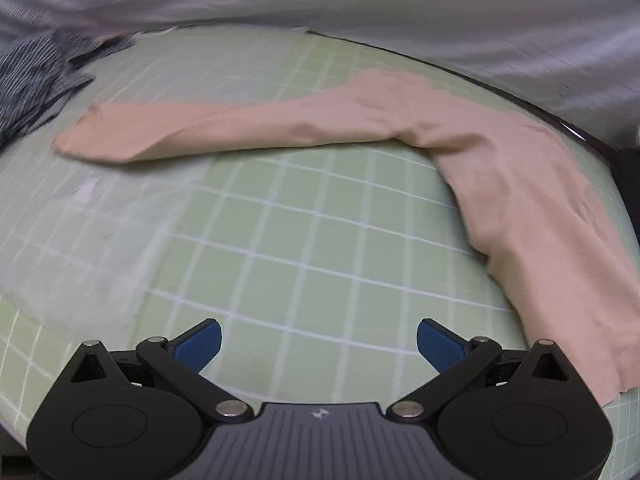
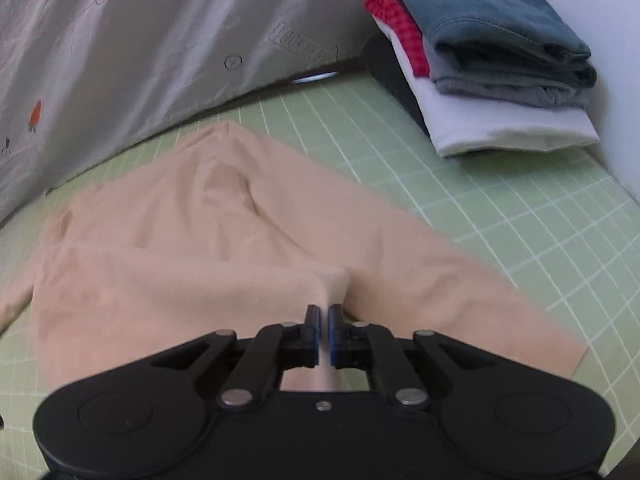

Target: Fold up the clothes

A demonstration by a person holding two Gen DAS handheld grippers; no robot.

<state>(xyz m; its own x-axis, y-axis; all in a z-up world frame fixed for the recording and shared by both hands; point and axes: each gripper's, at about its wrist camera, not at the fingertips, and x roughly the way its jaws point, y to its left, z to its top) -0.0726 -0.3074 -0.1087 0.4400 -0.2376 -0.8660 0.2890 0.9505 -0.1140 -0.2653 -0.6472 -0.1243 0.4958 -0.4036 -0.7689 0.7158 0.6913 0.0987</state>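
A beige pair of trousers (image 1: 360, 120) lies spread on the green grid mat (image 1: 280, 240), one leg running left, the other bending down the right side. My left gripper (image 1: 319, 344) hovers open over bare mat, well short of the cloth, its blue pads (image 1: 200, 344) wide apart. In the right wrist view the same beige trousers (image 2: 200, 248) fill the middle. My right gripper (image 2: 324, 332) is shut on a pinched ridge of that fabric, which rises into a small peak just ahead of the fingertips.
A stack of folded clothes (image 2: 500, 60), blue, grey, red and white, sits at the mat's far right corner. A grey printed sheet (image 2: 140, 60) lies beyond the mat's far edge. A dark striped garment (image 1: 36, 80) is bunched at the far left.
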